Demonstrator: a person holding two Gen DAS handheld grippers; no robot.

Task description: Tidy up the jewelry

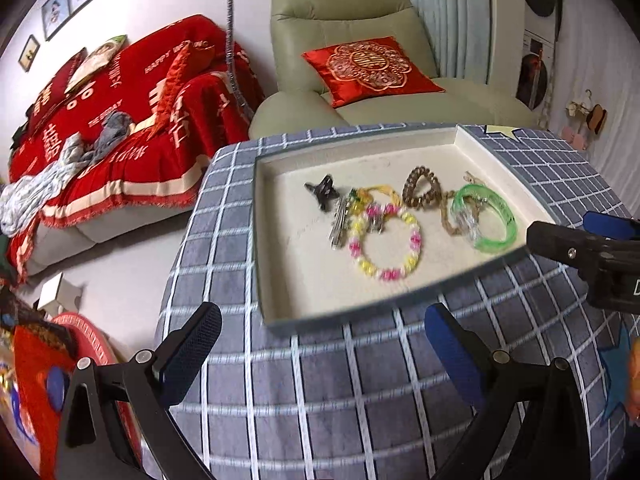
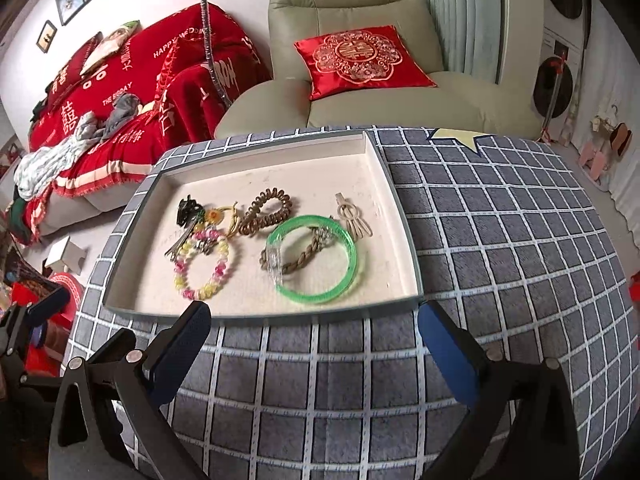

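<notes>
A shallow white tray (image 1: 276, 312) (image 2: 404, 216) lies on a grey checked table. In it lie a green bangle (image 1: 504, 220) (image 2: 352, 256), a pink and yellow bead bracelet (image 1: 412, 256) (image 2: 218, 276), a brown coil hair tie (image 1: 416, 188) (image 2: 276, 200), a braided brown bracelet (image 2: 300, 262), a black claw clip (image 1: 324, 192) (image 2: 186, 208), a silver clip (image 1: 340, 224) and a beige clip (image 2: 354, 216). My left gripper (image 1: 324, 340) is open and empty, short of the tray's near edge. My right gripper (image 2: 316, 340) is open and empty at the near edge; it also shows in the left wrist view (image 1: 584, 240).
The grey checked cloth (image 1: 340, 400) (image 2: 500, 240) covers the table. A green armchair (image 1: 360, 20) (image 2: 352, 8) with a red cushion stands behind it. A sofa under a red blanket (image 1: 120, 100) (image 2: 120, 92) is at the left. Red items lie on the floor at the left.
</notes>
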